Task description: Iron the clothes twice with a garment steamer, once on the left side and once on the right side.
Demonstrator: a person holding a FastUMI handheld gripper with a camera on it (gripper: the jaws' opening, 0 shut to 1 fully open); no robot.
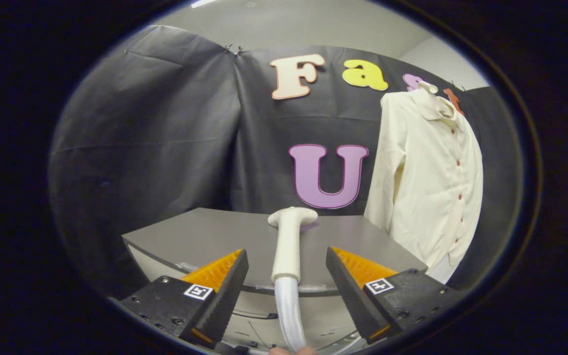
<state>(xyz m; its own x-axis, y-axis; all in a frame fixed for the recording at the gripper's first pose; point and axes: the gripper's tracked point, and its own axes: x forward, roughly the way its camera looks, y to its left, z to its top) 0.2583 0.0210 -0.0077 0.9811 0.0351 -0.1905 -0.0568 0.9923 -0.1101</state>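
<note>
Spread wide, the gripper (287, 264) flanks the garment steamer (289, 241) without touching it; the steamer lies on the grey table (205, 234), hose (290, 315) trailing near. Far right, a cream shirt (427, 182) hangs against the booth wall.

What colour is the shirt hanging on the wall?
Cream, with small reddish-brown buttons down the front of the shirt; the gripper view shows it best.

The gripper (287, 268) hovers level with its fingers (225, 281) spread wide apart, gripping nothing.
</note>
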